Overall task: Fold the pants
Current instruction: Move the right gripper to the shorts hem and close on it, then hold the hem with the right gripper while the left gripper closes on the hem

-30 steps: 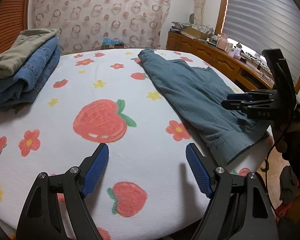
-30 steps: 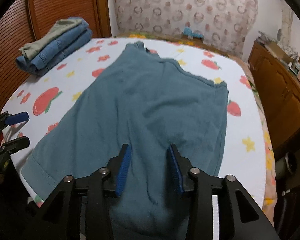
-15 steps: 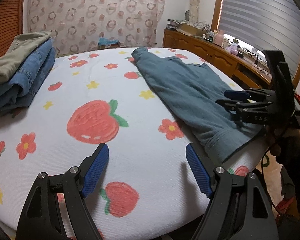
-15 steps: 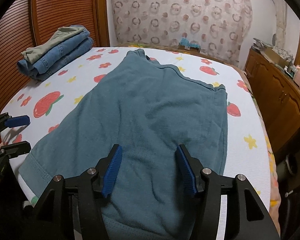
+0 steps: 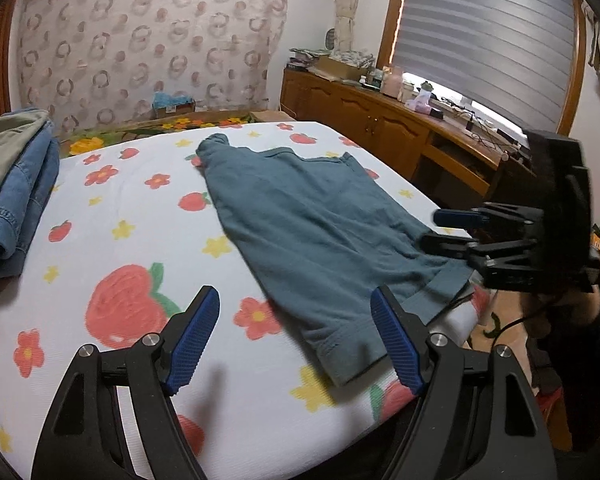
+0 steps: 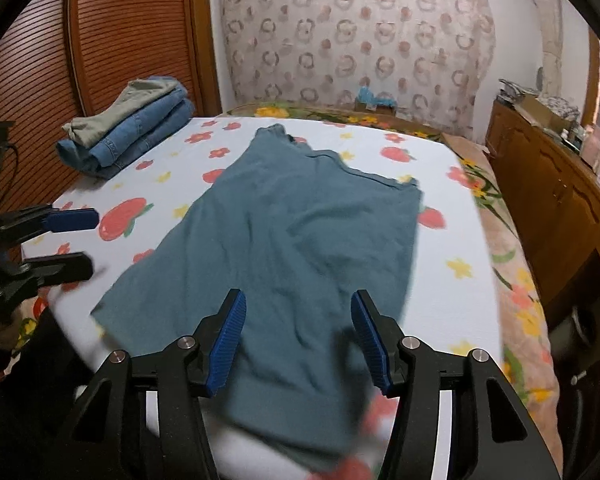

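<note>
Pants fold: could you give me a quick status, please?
Left hand-held gripper open, empty. Right hand-held gripper open above teal pants, spread flat, unfolded. Folded stack well clear.

Teal pants (image 5: 320,232) flat on fruit-print bed (image 5: 100,248), left hand-held gripper (image 5: 296,344) open, empty

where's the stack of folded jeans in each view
Left wrist view: the stack of folded jeans sits at the far left edge, on the bed, left of the teal pants.
Right wrist view: the stack of folded jeans is upper left, on the bed's far corner by the brown slatted door.
Shared landmark: the big strawberry print lies between stack and pants.
</note>
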`<state>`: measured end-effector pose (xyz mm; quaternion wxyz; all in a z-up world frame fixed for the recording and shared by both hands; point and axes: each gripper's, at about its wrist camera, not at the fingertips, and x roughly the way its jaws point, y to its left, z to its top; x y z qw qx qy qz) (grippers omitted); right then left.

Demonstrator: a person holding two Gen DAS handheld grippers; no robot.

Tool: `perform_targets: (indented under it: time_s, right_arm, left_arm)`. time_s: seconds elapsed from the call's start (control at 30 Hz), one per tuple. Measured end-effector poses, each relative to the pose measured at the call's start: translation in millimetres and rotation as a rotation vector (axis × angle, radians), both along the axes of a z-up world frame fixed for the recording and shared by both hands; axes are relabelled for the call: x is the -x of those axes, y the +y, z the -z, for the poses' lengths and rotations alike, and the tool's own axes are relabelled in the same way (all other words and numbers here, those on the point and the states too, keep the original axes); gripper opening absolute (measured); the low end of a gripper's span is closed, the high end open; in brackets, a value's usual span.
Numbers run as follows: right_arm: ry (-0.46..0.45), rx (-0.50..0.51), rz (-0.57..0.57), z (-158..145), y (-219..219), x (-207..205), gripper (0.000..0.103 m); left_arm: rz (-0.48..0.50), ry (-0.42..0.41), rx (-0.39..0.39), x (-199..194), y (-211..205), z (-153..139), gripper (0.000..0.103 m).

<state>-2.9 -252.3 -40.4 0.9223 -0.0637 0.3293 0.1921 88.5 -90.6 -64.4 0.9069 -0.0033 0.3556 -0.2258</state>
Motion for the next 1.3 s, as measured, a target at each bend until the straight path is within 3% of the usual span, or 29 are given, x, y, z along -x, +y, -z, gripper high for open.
perform_targets:
  time_s: [0.23, 0.43, 0.57, 0.67, 0.9, 1.0, 1.03, 1.1, 1.17, 1.3]
  right_arm:
    - [0.034, -0.020, 0.052, 11, -27, 28, 0.045]
    - [0.069, -0.062, 0.063, 18, -32, 34, 0.035]
    - [0.064, -0.080, 0.065, 13, -34, 37, 0.010]
    - [0.028, -0.118, 0.080, 5, -38, 44, 0.007]
    - [0.024, -0.103, 0.079, 9, -33, 58, 0.007]
    - [0.040, -0.106, 0.098, 13, -35, 55, 0.008]
    - [0.044, -0.108, 0.101, 14, -36, 54, 0.010]
    - [0.053, -0.102, 0.119, 15, -37, 51, 0.028]
    - [0.069, -0.116, 0.138, 14, -37, 44, 0.040]
    - [0.080, -0.137, 0.161, 16, -40, 37, 0.040]
  left_arm:
    - [0.017, 0.025, -0.041, 3, -13, 17, 0.075]
    - [0.037, 0.056, -0.034, 6, -16, 26, 0.057]
    - [0.065, 0.078, -0.029, 8, -21, 33, 0.051]
    - [0.068, 0.085, -0.037, 8, -24, 36, 0.048]
    - [0.078, 0.090, -0.028, 12, -25, 36, 0.037]
    - [0.079, 0.091, -0.027, 11, -25, 37, 0.037]
    - [0.078, 0.091, -0.028, 11, -25, 37, 0.037]
    - [0.079, 0.090, -0.028, 12, -27, 37, 0.037]
    - [0.079, 0.088, -0.030, 13, -28, 38, 0.037]
    - [0.079, 0.079, -0.033, 15, -28, 38, 0.037]
